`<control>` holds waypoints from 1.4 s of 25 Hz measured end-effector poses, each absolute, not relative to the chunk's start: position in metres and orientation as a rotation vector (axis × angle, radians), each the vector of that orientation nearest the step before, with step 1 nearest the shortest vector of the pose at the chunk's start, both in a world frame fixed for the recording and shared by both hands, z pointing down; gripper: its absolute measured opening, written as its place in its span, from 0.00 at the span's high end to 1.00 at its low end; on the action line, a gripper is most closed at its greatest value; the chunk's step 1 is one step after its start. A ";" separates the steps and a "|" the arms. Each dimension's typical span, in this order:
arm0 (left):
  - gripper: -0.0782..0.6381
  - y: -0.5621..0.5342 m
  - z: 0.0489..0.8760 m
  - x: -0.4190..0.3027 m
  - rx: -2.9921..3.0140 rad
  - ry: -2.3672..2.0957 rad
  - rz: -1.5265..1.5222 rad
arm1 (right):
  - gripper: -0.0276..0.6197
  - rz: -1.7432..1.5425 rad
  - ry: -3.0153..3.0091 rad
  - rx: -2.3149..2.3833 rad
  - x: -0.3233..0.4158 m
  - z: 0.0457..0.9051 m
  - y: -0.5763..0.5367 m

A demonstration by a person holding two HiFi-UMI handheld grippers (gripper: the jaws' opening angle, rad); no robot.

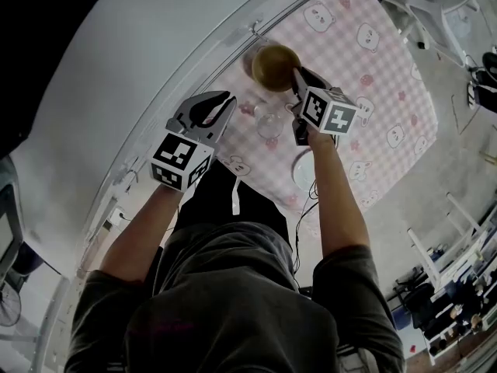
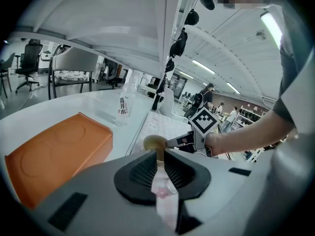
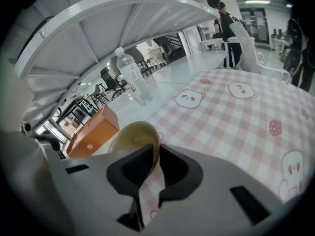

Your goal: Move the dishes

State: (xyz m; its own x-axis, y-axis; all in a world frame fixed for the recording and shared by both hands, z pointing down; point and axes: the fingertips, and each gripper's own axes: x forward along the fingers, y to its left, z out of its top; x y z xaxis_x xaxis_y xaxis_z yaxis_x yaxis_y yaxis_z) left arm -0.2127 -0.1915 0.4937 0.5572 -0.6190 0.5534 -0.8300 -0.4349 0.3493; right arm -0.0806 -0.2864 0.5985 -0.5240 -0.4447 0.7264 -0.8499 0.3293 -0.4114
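Seen from above, a person reaches both bare forearms forward over a white worktop (image 1: 155, 76) laid with a pink checked cloth (image 1: 373, 68). The right hand-held gripper (image 1: 297, 76) is clenched on the rim of a mustard-yellow round bowl (image 1: 273, 66), which sits at 11 o'clock from that gripper, at the cloth's far edge. I cannot tell whether the bowl's base rests on the cloth.

The right arm is stretched long, and its gripper tilts down. The left hand-held gripper (image 1: 221, 103) hovers at 8 o'clock from the bowl, its jaws almost together on nothing.

A small clear glass bowl (image 1: 269, 123) lies at 6 o'clock from the yellow bowl, and a white plate (image 1: 301, 169) at 5 o'clock beyond it.

The step in hand appears to be carrying the yellow bowl. The next move likely calls for a steady, level grip on that thin rim.
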 end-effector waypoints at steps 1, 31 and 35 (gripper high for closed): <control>0.83 -0.191 0.495 -0.213 2.196 -1.159 0.463 | 0.90 1.090 -2.108 1.141 -0.081 0.599 -0.287; 0.83 -0.166 0.463 -0.191 2.289 -1.188 0.473 | 0.93 1.106 -2.237 1.311 -0.043 0.536 -0.281; 0.83 -0.160 0.437 -0.183 2.314 -1.187 0.482 | 0.93 1.081 -2.257 1.331 -0.034 0.507 -0.275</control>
